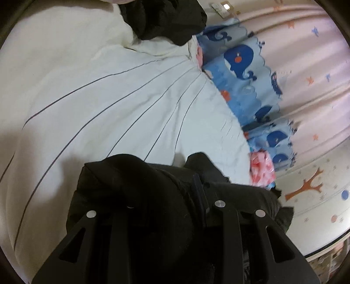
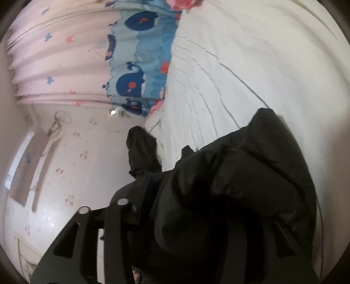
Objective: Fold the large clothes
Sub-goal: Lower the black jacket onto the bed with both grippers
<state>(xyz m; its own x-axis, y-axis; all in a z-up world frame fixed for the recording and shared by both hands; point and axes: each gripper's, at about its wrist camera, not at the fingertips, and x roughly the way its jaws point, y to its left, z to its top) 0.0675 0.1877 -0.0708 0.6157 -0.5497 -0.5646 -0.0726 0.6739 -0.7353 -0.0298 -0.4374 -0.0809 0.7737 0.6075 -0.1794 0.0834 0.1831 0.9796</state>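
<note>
I have the black jacket [image 1: 135, 187] pinched in my left tool [image 1: 175, 209] and my right tool [image 2: 175, 209], both clenched on its fabric, lifted above the white striped bed [image 1: 109, 98] so it hangs free for folding.

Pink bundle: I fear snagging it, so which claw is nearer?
Left. The left claw, gripping the garment, is right beside the pink bundle; the right claw sees it far across the bed.

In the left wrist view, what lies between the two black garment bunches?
Only the white striped bedsheet lies between the near black garment bunch and the far bunch.
</note>
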